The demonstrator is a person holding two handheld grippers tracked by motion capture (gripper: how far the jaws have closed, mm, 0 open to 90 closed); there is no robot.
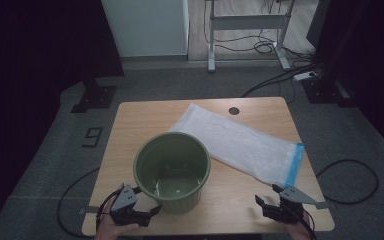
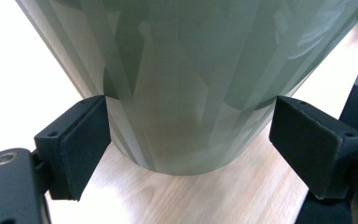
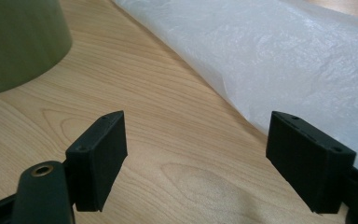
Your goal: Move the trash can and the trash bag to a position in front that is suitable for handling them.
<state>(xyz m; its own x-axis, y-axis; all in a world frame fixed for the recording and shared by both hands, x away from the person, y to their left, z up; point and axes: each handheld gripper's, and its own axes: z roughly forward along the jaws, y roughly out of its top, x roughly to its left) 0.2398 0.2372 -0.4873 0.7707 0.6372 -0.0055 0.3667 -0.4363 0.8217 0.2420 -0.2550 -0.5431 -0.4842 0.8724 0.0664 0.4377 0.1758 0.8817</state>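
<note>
A dark green plastic bucket [image 1: 172, 167] stands upright and empty on the wooden table [image 1: 140, 116], left of centre. My left gripper [image 1: 147, 200] is at its near left side, open, a person's hand holding it. In the left gripper view the bucket's lower wall [image 2: 191, 60] is right ahead, and the left gripper [image 2: 191, 116] has one jaw on each side of its base. A white plastic bag [image 1: 237, 142] with a blue strip [image 1: 294, 164] lies flat to the bucket's right. My right gripper [image 1: 269, 196] hovers open near the front right edge; in its own view the right gripper [image 3: 198, 126] is over bare wood.
A round cable hole [image 1: 234, 110] sits near the table's far edge. In the right gripper view the bag [image 3: 279, 51] spreads to the upper right and the bucket [image 3: 18, 37] to the upper left. Cables [image 1: 350, 180] and desk legs [image 1: 211, 45] are on the floor around the table.
</note>
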